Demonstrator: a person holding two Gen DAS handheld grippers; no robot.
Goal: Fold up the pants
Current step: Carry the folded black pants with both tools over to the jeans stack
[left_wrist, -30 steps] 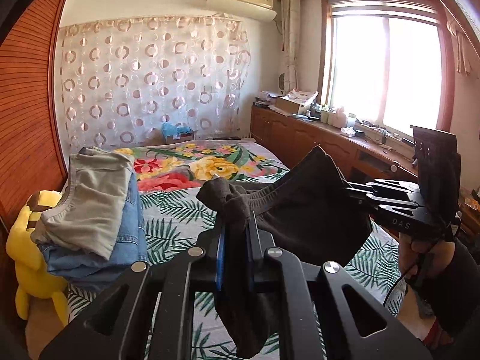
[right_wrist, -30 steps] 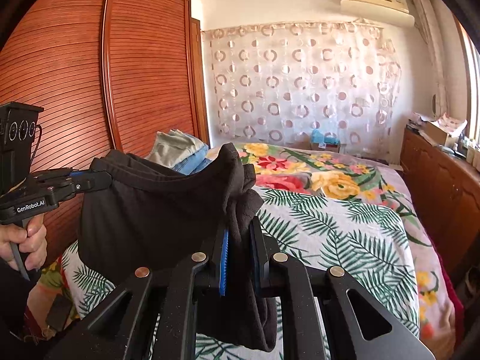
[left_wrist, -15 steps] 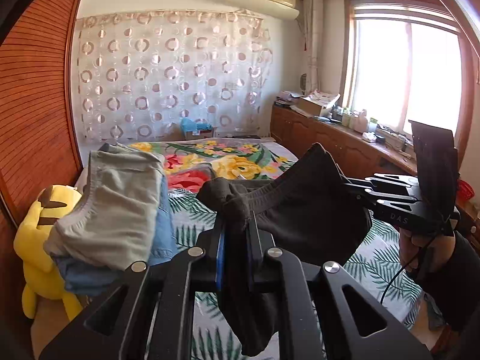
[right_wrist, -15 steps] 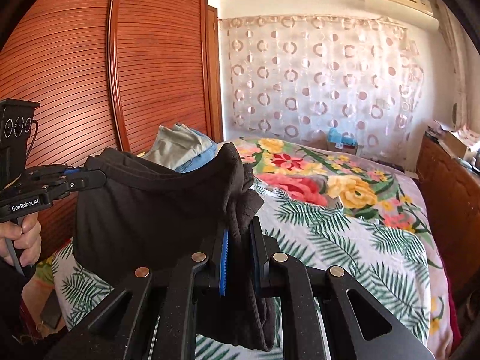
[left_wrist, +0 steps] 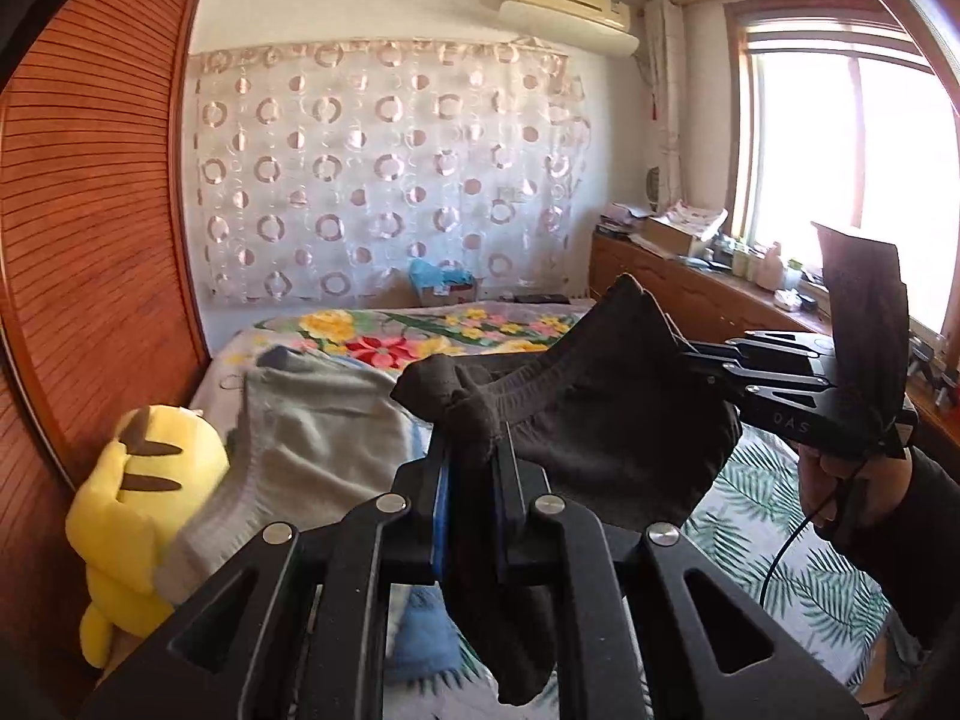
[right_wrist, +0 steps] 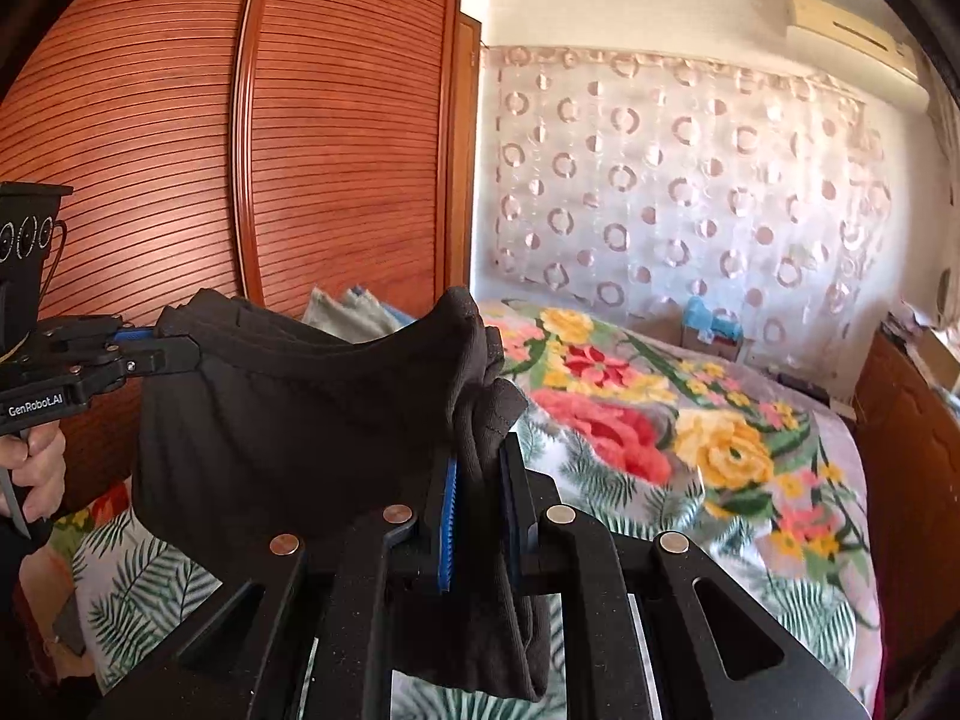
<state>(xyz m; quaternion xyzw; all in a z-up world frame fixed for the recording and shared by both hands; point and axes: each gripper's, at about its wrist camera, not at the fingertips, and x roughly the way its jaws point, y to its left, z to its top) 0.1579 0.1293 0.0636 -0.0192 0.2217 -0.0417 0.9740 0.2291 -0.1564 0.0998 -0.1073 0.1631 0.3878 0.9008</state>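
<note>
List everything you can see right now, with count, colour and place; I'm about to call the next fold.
dark pants: one, black-brown, off the bed, stretched between both grippers
folded clothes: one stack, grey over blue, bed's wardrobe side
plush toy: one, yellow, between stack and wardrobe
bed cover: one, floral and leaf print
wardrobe: one, red-brown slatted doors
curtain: one, white with rings, far wall
air conditioner: one, cream, above curtain
window: one, bright, over wooden cabinets
left gripper: black, shut on pants
right gripper: black, shut on pants
</note>
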